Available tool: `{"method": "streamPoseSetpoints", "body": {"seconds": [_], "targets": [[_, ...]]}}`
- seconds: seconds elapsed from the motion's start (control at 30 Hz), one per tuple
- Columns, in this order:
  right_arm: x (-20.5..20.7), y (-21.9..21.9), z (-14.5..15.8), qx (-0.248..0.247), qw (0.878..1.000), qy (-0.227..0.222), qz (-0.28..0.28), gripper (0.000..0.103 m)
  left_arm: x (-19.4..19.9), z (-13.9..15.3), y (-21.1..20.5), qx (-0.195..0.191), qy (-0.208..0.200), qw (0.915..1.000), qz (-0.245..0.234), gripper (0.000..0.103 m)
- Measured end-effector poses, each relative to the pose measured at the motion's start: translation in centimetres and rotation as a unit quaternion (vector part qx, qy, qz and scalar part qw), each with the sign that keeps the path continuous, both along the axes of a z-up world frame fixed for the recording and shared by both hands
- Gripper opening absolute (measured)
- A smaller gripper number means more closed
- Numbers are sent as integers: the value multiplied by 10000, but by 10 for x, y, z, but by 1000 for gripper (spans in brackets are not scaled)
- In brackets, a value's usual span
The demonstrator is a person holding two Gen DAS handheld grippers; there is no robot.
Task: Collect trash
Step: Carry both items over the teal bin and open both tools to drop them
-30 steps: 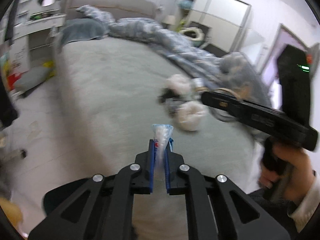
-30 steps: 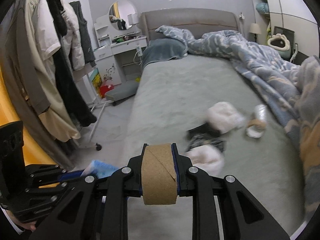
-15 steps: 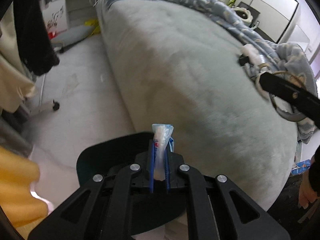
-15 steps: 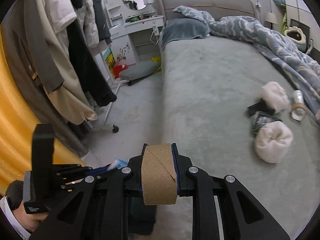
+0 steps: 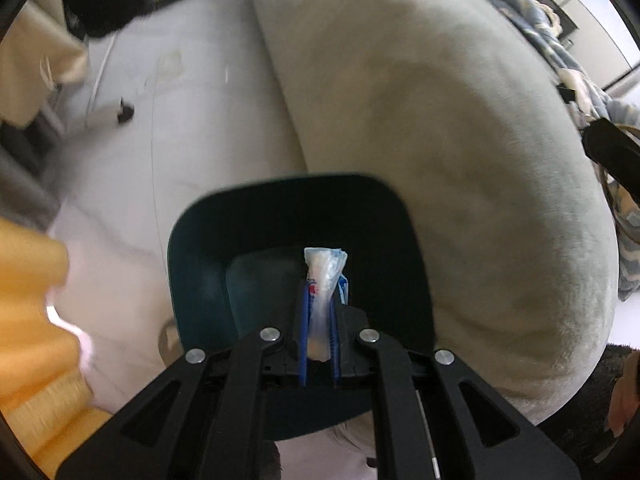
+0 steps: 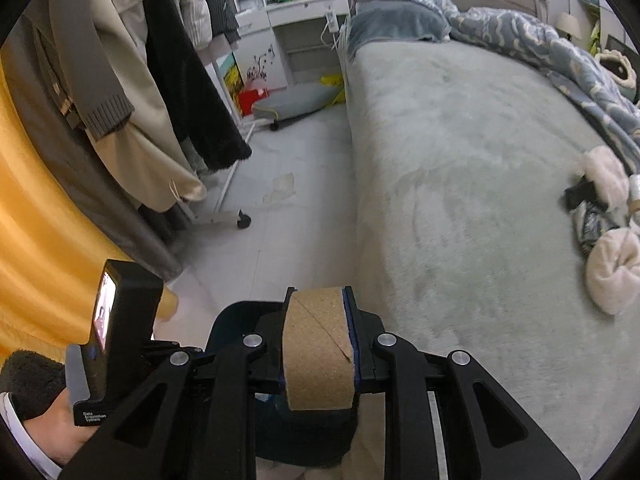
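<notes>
A crumpled clear plastic wrapper (image 5: 325, 280) with red and blue print is pinched in my left gripper (image 5: 320, 312), which is shut on it and points down into a dark teal bin (image 5: 200, 264) on the floor beside the bed. My right gripper (image 6: 318, 344) is shut on a brown cardboard tube (image 6: 318, 348) and hovers above the same bin (image 6: 224, 324), whose rim shows behind the fingers. More litter lies on the bed at the right: white tissue wads (image 6: 612, 272), a dark wrapper (image 6: 588, 228) and a small roll (image 6: 634, 196).
The grey-green bed (image 6: 460, 168) fills the right, with a blue duvet (image 6: 540, 40) along its far side. A clothes rack on wheels (image 6: 240, 220) with hanging coats stands left, a yellow curtain (image 6: 36, 220) beside it. A hand (image 6: 60, 432) holds the left device.
Both grippers swung left and down from over the bed to the floor at its corner. The teal bin came into view and now lies under both. Both grips are unchanged.
</notes>
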State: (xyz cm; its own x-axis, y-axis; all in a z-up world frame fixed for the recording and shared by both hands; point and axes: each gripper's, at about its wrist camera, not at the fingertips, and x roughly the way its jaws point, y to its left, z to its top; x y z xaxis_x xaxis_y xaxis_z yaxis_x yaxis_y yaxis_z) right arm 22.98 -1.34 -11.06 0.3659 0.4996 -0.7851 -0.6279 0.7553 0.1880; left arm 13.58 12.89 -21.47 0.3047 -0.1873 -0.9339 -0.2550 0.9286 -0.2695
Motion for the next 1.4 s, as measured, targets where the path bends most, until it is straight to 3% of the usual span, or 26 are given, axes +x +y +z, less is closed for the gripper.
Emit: {"method": "streamPoseSetpoints", "body": {"seconds": [0.17,0.37,0.4,0.43,0.47,0.5,0.8,0.9,1.07,1.4], "targets": [[3,13,-24,-249,9989,400,45,22,-9,-13,16,-152,347,9991,212,11],[9,19,-54,-399,9942,995,25,22,-15,-12,23,-312,378,9987,156,16],[9,21,-58,-441,9935,1047,22,22,-17,-11,23,-331,355,9987,126,23],[9,22,-62,-500,9928,1090,30,22,-18,-9,23,-324,324,9989,108,38],[8,24,-67,-559,9920,1132,39,22,-19,-5,22,-298,249,9992,91,52],[8,26,-70,-596,9913,1172,49,22,-21,-1,21,-284,182,9994,80,56],[-2,46,-108,-1052,9829,1500,200,22,-35,33,35,109,-395,9990,189,60],[-7,53,-121,-1247,9792,1571,311,22,-41,49,38,341,-737,9965,209,70],[-13,60,-145,-1469,9724,1768,393,22,-49,69,47,650,-1341,9885,273,84],[-28,68,-181,-1946,9576,2029,629,22,-67,104,64,1015,-2253,9677,497,87]]}}
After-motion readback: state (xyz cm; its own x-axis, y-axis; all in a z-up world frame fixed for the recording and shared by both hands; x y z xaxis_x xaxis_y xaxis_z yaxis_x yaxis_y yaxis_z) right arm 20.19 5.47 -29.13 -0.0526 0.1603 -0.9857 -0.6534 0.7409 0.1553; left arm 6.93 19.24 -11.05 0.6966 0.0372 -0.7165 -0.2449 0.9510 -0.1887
